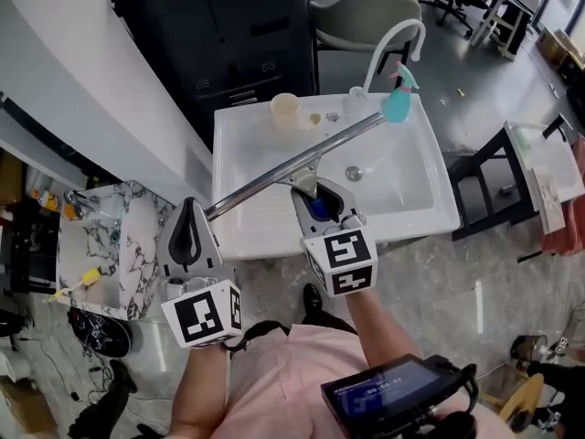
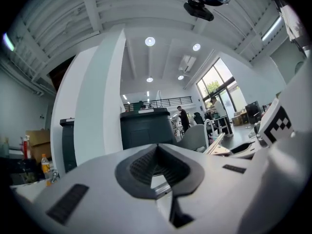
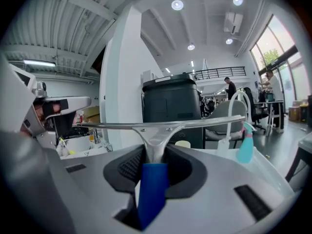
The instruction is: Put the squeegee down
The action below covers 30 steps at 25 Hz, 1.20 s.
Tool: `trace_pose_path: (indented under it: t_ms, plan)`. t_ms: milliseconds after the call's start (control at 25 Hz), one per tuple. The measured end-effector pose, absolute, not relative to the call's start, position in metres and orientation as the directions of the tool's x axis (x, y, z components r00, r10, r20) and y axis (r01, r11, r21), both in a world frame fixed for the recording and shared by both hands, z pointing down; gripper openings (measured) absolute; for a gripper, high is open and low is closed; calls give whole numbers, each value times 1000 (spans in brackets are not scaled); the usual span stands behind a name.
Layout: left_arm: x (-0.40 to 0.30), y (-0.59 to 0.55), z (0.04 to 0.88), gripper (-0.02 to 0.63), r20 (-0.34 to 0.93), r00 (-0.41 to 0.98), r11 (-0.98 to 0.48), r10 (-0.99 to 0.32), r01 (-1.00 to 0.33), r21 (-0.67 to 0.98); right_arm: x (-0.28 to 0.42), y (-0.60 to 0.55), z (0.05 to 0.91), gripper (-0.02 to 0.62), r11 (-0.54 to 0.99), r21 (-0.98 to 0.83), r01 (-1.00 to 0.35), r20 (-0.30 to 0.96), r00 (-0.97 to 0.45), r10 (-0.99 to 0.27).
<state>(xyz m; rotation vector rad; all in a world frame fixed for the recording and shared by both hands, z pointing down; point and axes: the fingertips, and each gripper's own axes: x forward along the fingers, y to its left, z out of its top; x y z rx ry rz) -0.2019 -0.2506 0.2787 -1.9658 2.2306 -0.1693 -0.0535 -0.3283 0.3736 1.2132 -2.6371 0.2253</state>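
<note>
The squeegee (image 1: 292, 167) has a long metal blade and a blue handle (image 3: 152, 189). My right gripper (image 1: 322, 205) is shut on that handle and holds the blade (image 3: 161, 126) level and crosswise above the white sink (image 1: 247, 144). The blade's left end reaches out past the sink's front left corner, close to my left gripper (image 1: 189, 227). In the left gripper view my left gripper (image 2: 157, 172) has its dark pads close together with nothing between them. It hangs left of the sink's front edge.
A curved white faucet (image 1: 393, 39), a teal spray bottle (image 1: 399, 99) and a pale cup (image 1: 285, 111) stand along the sink's far rim. Behind is a black cabinet (image 1: 238, 35), at left a white pillar (image 1: 82, 80) and a marble-topped table (image 1: 110, 236).
</note>
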Motion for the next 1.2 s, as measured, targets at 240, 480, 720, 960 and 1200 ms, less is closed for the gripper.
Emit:
trace_pose_path:
  t_ms: [240, 480, 720, 960, 1200]
  plan:
    - [-217, -273, 264, 9, -76, -187, 199, -979, -958, -205, -75, -369, 359, 103, 695, -34, -719, 245, -680, -691]
    - [-242, -289, 271, 9, -65, -240, 248, -969, -949, -196, -103, -388, 375, 103, 736, -36, -676, 275, -714, -644]
    - [-262, -305, 290, 9, -19, -256, 255, -967, -950, -178, -126, -395, 409, 103, 760, -54, -648, 353, -724, -592]
    - [-279, -309, 313, 9, 39, -273, 263, -961, -950, -167, -144, -391, 444, 103, 777, -76, -625, 416, -728, -545]
    - [-289, -312, 339, 9, 100, -276, 258, -956, -953, -158, -151, -386, 483, 103, 773, -113, -625, 486, -713, -506]
